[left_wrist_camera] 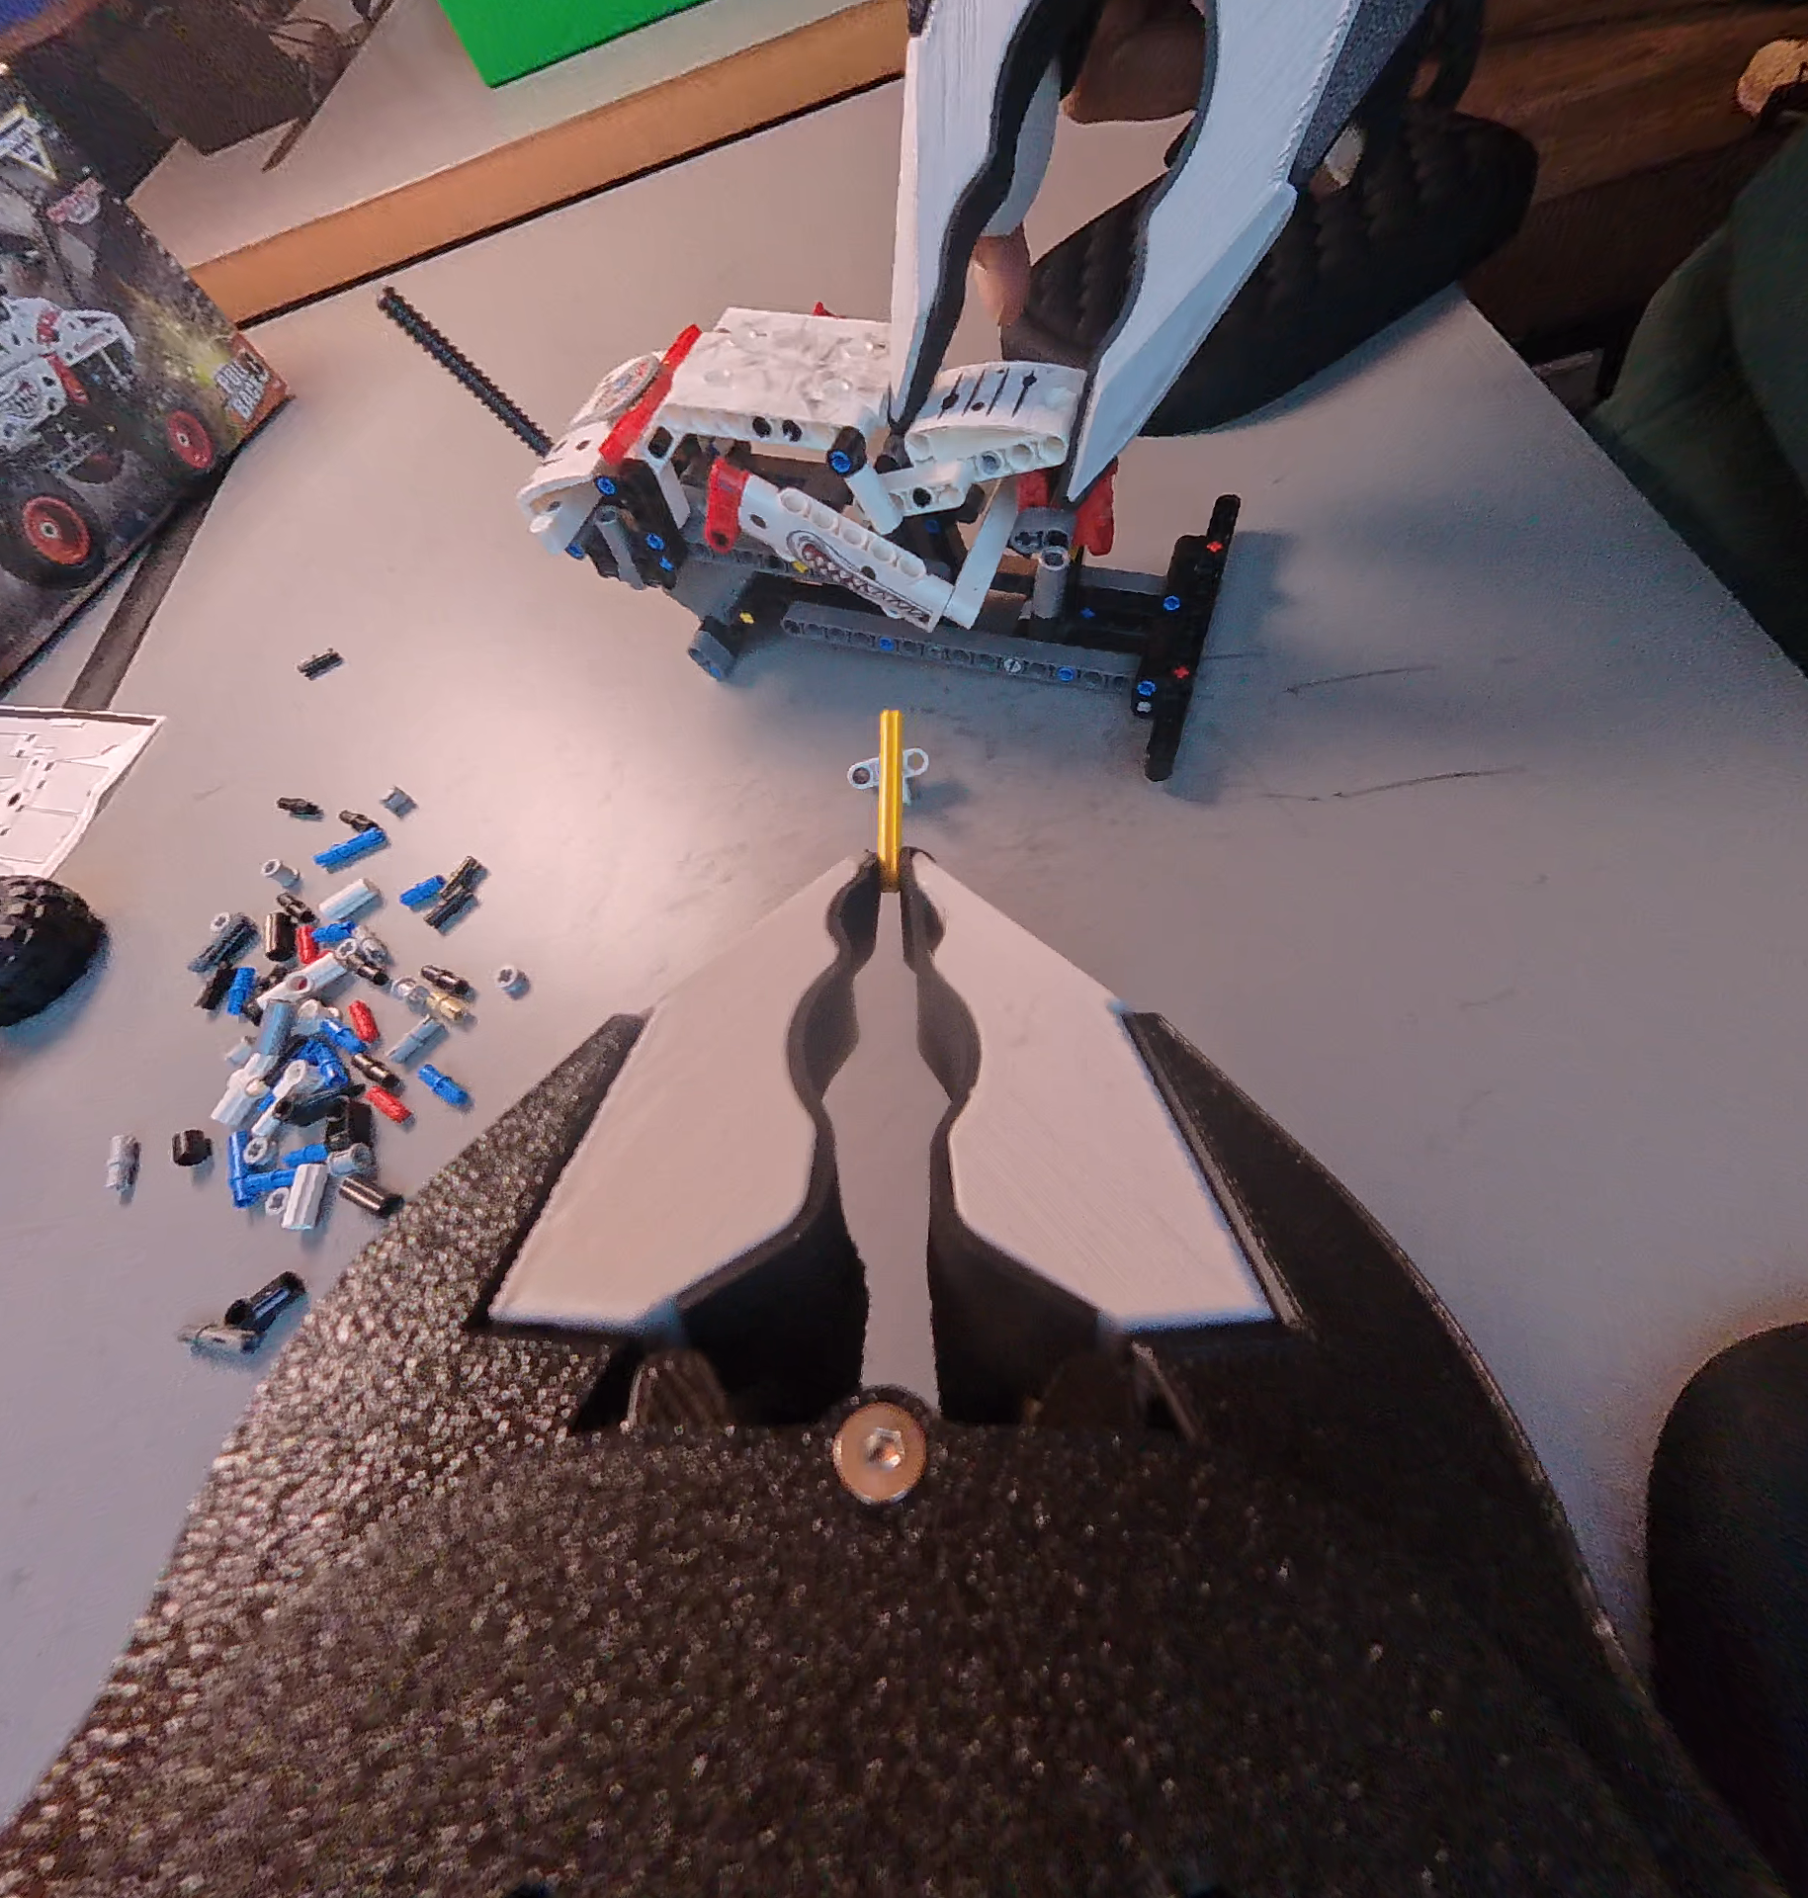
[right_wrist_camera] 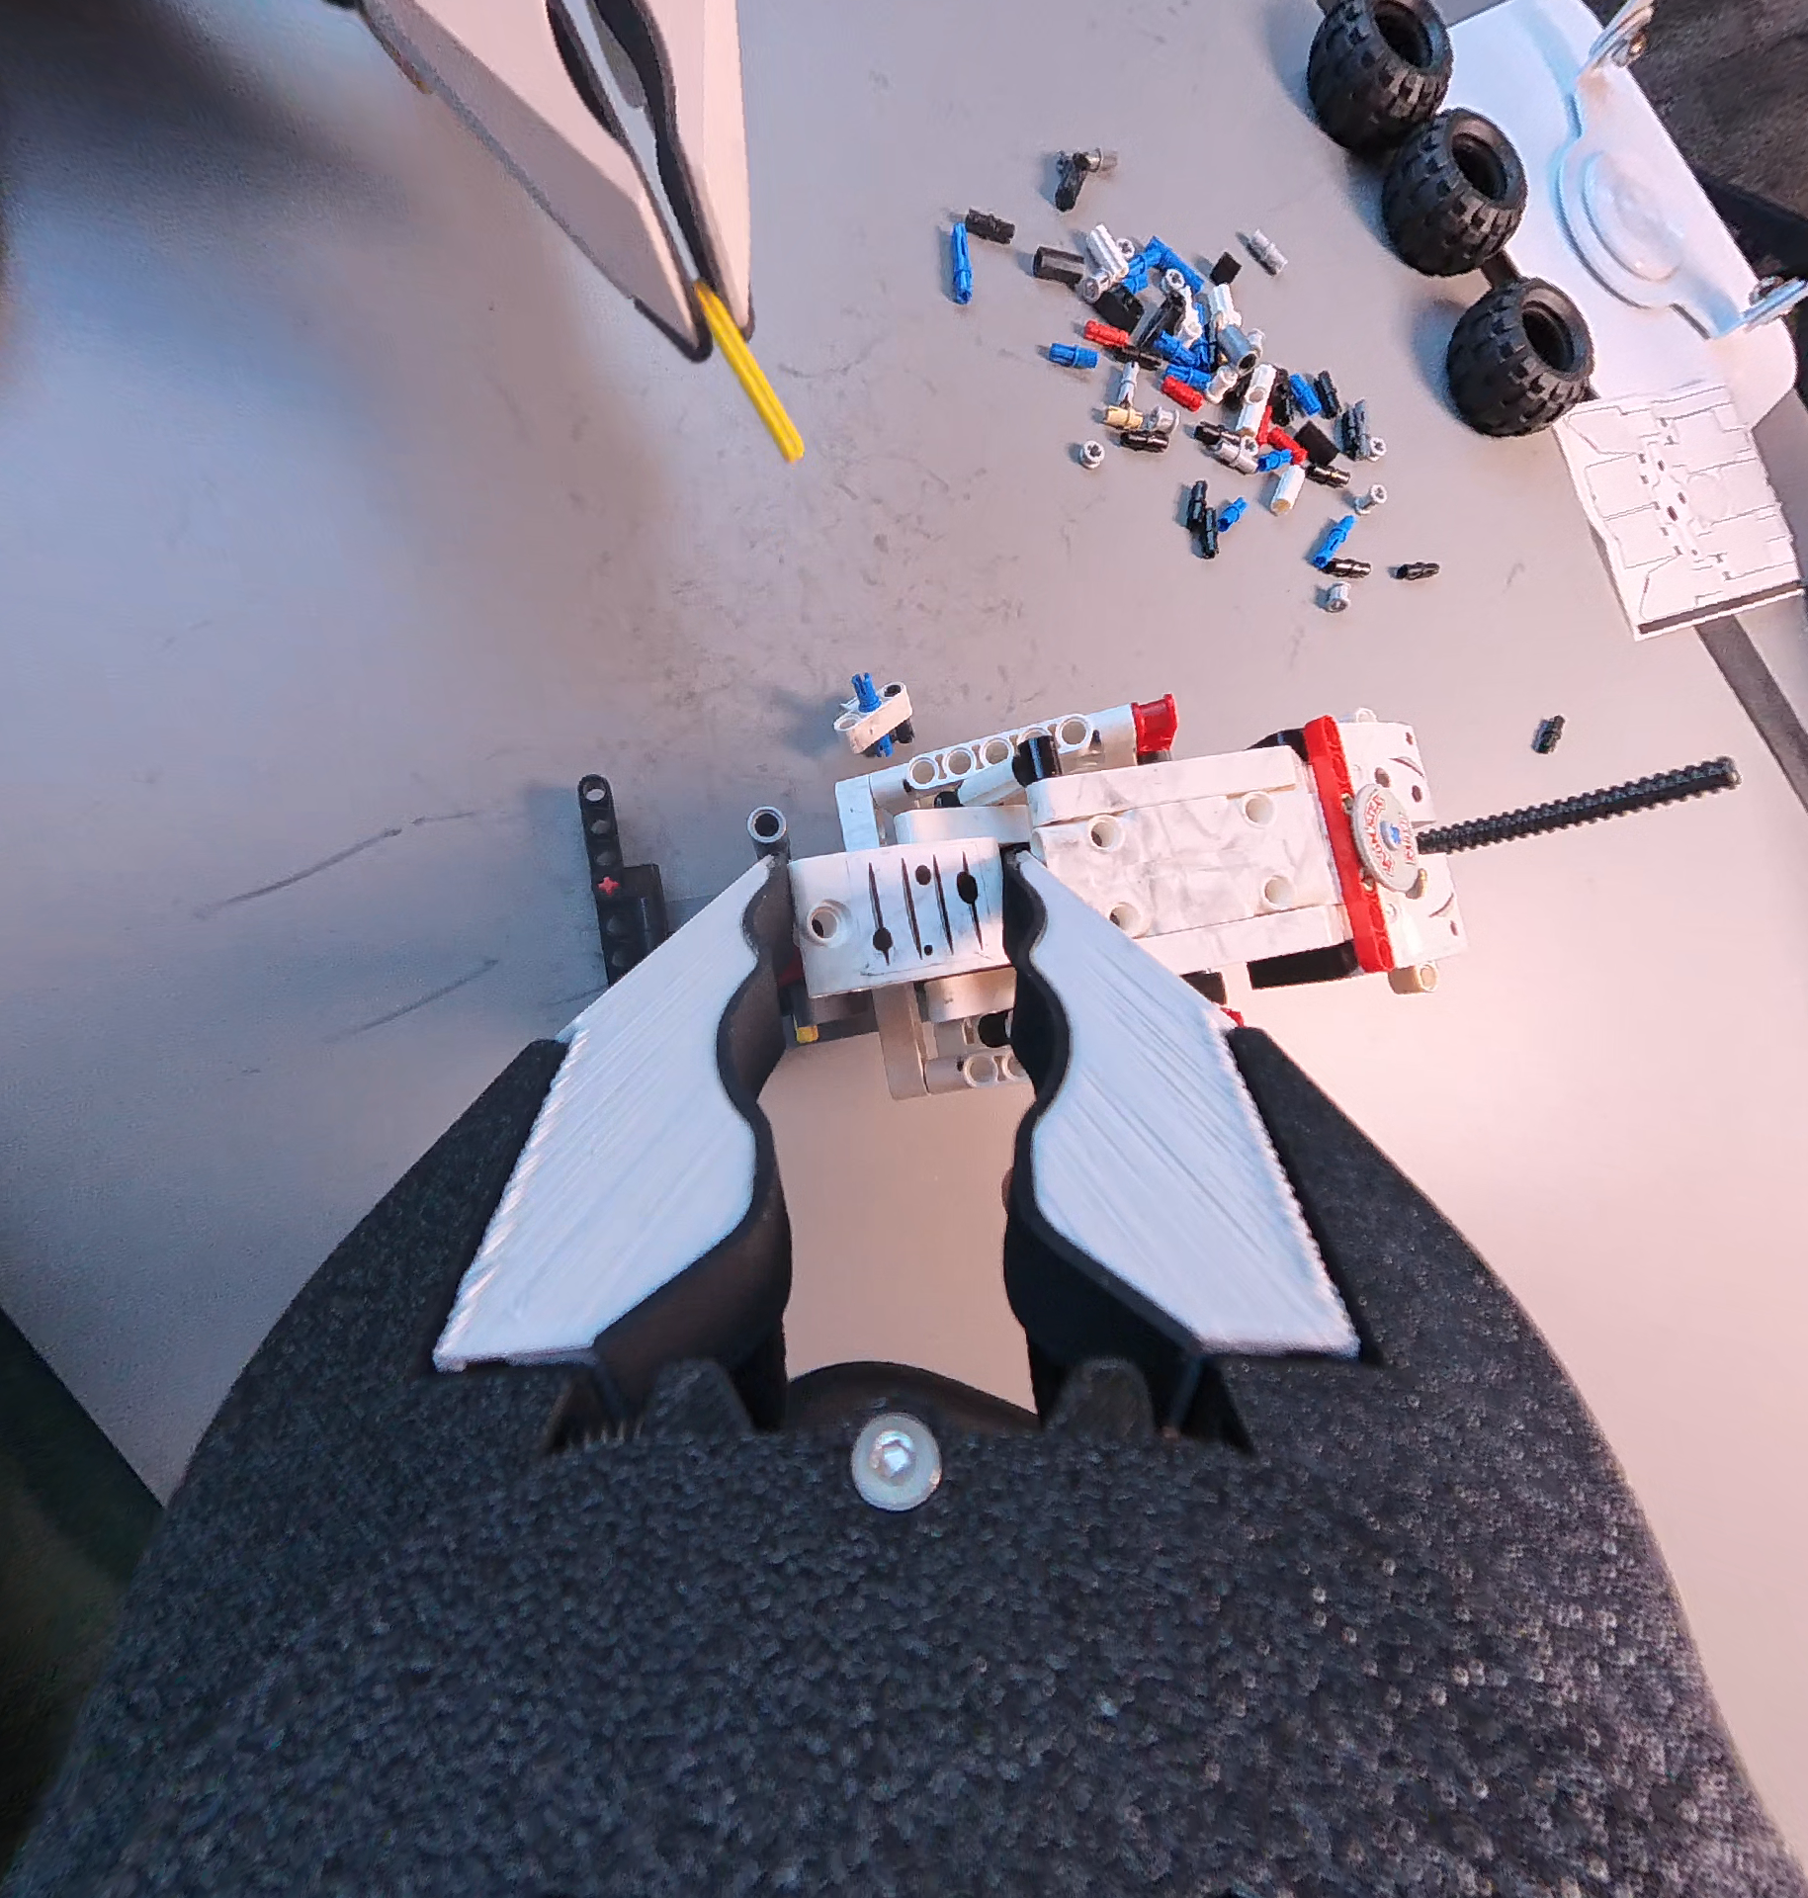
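Observation:
My left gripper (left_wrist_camera: 887, 868) is shut on a thin yellow axle rod (left_wrist_camera: 889, 781) that sticks out forward above the grey table; it also shows in the right wrist view (right_wrist_camera: 750, 385). Just past the rod's tip lies a small white connector piece (left_wrist_camera: 905, 770) with a blue pin (right_wrist_camera: 874, 714). My right gripper (right_wrist_camera: 894, 873) is closed around the white slotted panel (right_wrist_camera: 899, 914) at the rear of a half-built white, red and black toy truck body (left_wrist_camera: 838, 493), holding it on the table. The right gripper also shows from above in the left wrist view (left_wrist_camera: 982, 452).
A pile of small blue, black, grey and red pins (left_wrist_camera: 314, 1027) lies left of my left gripper. Three black tyres (right_wrist_camera: 1454, 195) stand by a white sheet (right_wrist_camera: 1680, 503). A toy box (left_wrist_camera: 68, 380) and a black toothed rod (left_wrist_camera: 463, 370) lie at the far left. Spacing between my two grippers at the tips: around 11 centimetres.

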